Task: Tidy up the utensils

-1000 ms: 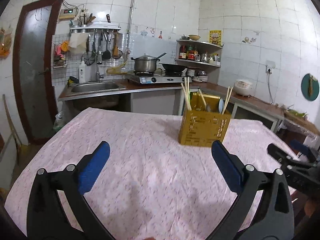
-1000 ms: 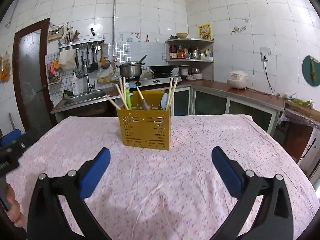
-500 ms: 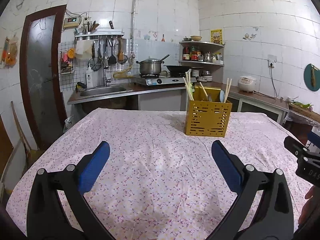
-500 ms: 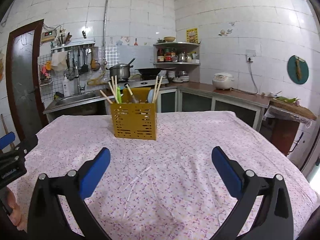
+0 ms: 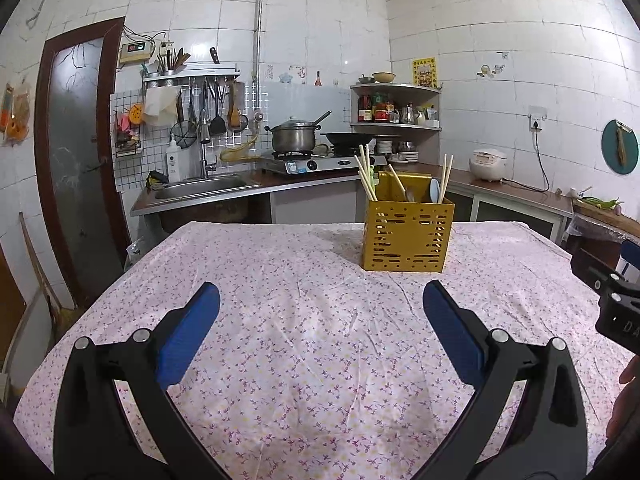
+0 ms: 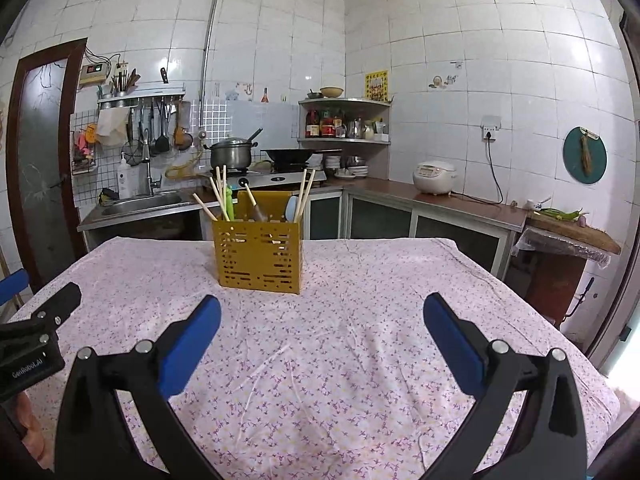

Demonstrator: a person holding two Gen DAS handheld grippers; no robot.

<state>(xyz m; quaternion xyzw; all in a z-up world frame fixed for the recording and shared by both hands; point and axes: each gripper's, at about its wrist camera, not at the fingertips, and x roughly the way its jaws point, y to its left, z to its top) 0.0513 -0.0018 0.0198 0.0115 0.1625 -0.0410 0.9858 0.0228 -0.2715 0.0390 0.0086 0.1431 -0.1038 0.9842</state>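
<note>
Utensils stand upright in a yellow perforated holder (image 5: 407, 240), which sits on the far half of the surface (image 5: 280, 320), a table under a pink floral cloth. Contents visible: pale wooden chopsticks (image 6: 221, 194) leaning at the left side and another pair (image 6: 304, 194) at the right, a green-handled item (image 6: 229, 200) among the left group, a wooden-handled spoon (image 6: 254, 204) near the middle, a light blue spoon (image 6: 292, 208) beside the right pair. The left hand-held gripper (image 5: 321, 320) hovers over the near part of the cloth, jaws spread wide, blue pads (image 5: 188, 340) holding nothing. The right hand-held gripper (image 6: 322, 324) sits likewise, spread wide and empty, well short of the holder. Each gripper shows at the edge of the other's view. Cloth between grippers and holder carries no loose items. Behind the surface: a sink (image 5: 200, 188), a steel pot (image 5: 294, 138) on a stove, a corner shelf (image 5: 394, 108), and a rice cooker (image 6: 434, 176) on the right-hand counter.
</note>
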